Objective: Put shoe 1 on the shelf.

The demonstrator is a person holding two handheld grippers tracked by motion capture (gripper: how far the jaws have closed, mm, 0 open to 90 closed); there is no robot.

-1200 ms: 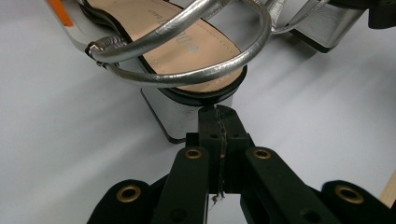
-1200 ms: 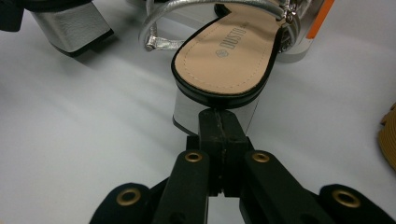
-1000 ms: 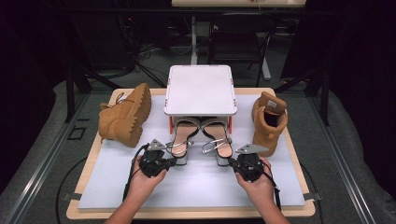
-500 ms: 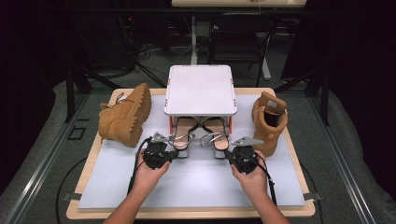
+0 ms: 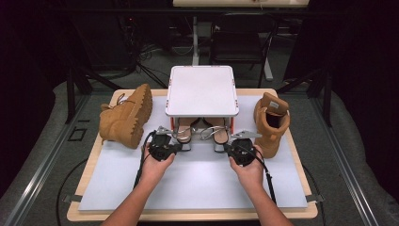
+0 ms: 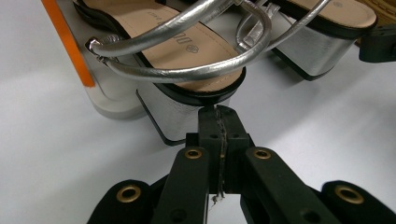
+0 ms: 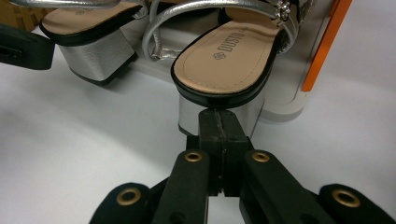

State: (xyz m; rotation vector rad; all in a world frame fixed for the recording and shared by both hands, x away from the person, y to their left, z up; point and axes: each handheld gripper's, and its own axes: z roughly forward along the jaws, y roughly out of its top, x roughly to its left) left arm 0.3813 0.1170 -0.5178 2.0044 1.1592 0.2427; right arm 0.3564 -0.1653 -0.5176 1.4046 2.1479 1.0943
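Observation:
A pair of silver strappy sandals with block heels stands under a small white rack (image 5: 201, 90), heels toward me. My left gripper (image 5: 178, 147) is shut, its tips right at the heel of the left sandal (image 5: 184, 136). The left gripper view has the closed tips (image 6: 218, 114) against that sandal's silver heel (image 6: 173, 114). My right gripper (image 5: 228, 147) is shut too, at the right sandal (image 5: 217, 137). Its tips (image 7: 218, 116) meet the heel below the tan insole (image 7: 224, 58). Nothing is held in either gripper.
A tan boot (image 5: 126, 117) lies on its side left of the rack; its mate (image 5: 270, 123) stands upright on the right. An orange rack leg (image 6: 65, 46) is beside the left sandal, another (image 7: 324, 46) beside the right one. A white mat (image 5: 197, 183) covers the wooden table.
Both hands have moved forward across the mat, bringing the shut grippers up to the sandal heels. The sandals, boots and rack have not moved.

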